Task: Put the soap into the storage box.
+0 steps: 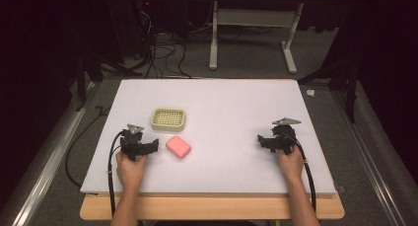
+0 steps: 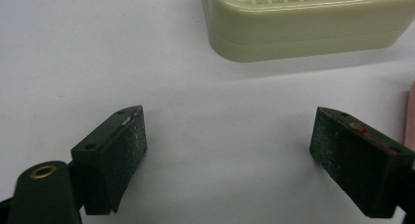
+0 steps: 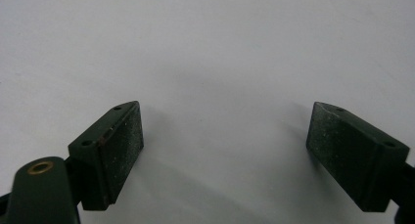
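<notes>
A pink soap bar (image 1: 178, 146) lies flat, slightly askew, at about five o'clock from the cream soap dish (image 1: 168, 119) (grid-topped, upright), near but apart.

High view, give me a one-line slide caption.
Two hand-held grippers, left and right, rest open on a white table beside a pink soap bar and slotted dish.

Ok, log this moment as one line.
left gripper: open, empty | right gripper: open, empty | pink rectangular soap bar: on white table | cream slotted plastic soap dish: empty
</notes>
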